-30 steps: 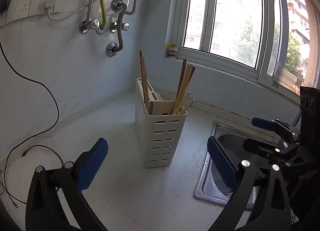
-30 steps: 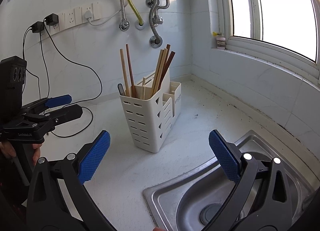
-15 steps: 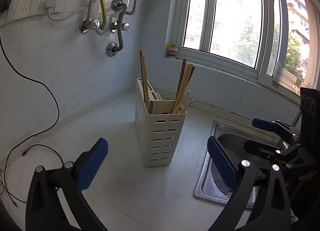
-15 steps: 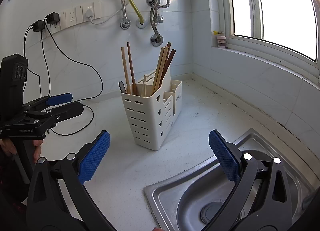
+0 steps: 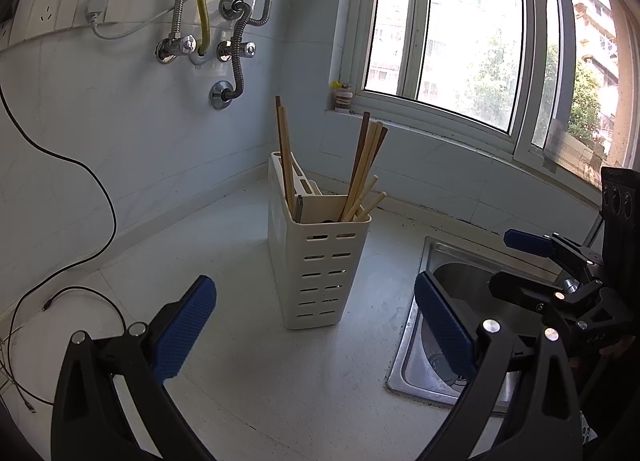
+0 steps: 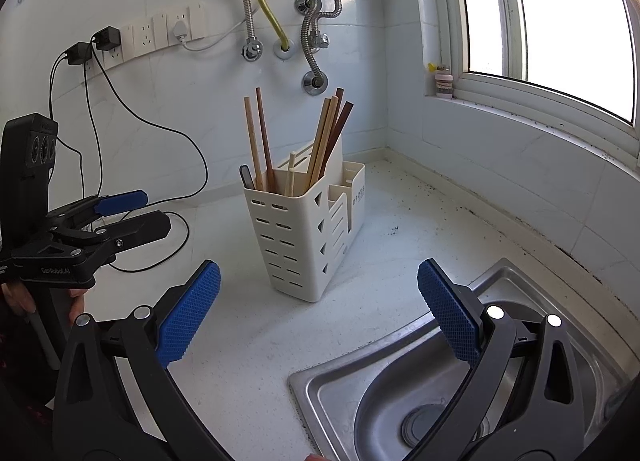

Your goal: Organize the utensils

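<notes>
Though slotted, caddy (image 5: 320, 261) contents obscured.

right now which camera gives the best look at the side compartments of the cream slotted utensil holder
The right wrist view: the cream slotted plastic utensil holder shows its stepped side compartments and printed end. The left wrist view shows only one slotted face, with the brown wooden chopsticks above it.

a home kitchen corner: steel sink (image 6: 460, 393) set in white counter (image 5: 224, 261), tiled wall with water pipes (image 5: 236, 45), sockets (image 6: 160, 35), window (image 5: 460, 29).
</notes>
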The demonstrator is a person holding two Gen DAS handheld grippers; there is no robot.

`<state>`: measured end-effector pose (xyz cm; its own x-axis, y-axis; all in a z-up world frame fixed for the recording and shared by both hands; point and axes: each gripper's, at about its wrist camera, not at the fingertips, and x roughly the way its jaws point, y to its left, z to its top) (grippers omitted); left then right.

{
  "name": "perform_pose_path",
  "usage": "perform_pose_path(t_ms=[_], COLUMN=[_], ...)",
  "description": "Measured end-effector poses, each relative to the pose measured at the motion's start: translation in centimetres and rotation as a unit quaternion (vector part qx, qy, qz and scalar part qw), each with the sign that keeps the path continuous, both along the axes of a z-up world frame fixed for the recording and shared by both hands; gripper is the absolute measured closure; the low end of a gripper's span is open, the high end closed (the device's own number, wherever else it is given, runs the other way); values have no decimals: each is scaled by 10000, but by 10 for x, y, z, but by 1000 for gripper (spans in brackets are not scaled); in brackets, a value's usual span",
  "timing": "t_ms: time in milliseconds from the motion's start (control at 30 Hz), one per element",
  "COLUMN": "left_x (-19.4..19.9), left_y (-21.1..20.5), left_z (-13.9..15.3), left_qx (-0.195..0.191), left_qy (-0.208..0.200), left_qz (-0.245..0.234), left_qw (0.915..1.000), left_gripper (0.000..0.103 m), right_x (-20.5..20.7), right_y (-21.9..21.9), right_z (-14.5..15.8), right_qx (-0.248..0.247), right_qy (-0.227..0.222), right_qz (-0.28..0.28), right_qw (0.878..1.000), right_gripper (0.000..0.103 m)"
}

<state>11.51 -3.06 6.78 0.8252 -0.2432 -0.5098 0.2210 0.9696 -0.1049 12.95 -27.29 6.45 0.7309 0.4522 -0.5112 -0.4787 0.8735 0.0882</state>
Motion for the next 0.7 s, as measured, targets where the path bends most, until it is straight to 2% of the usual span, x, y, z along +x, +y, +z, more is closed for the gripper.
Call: perform_pose_path(t_ms=[700], left_x=[0], left_y=[3], left_z=[-4], left_qx=[-5], left_qy=[64], left_qz=[44], left_qw=[10000], left_gripper=[5], right_x=[-1], right_y=[0], right_z=[-1], right_qx=[-19], right_qy=[4], right_qz=[-3], right_qw=[10000], right_gripper=[8])
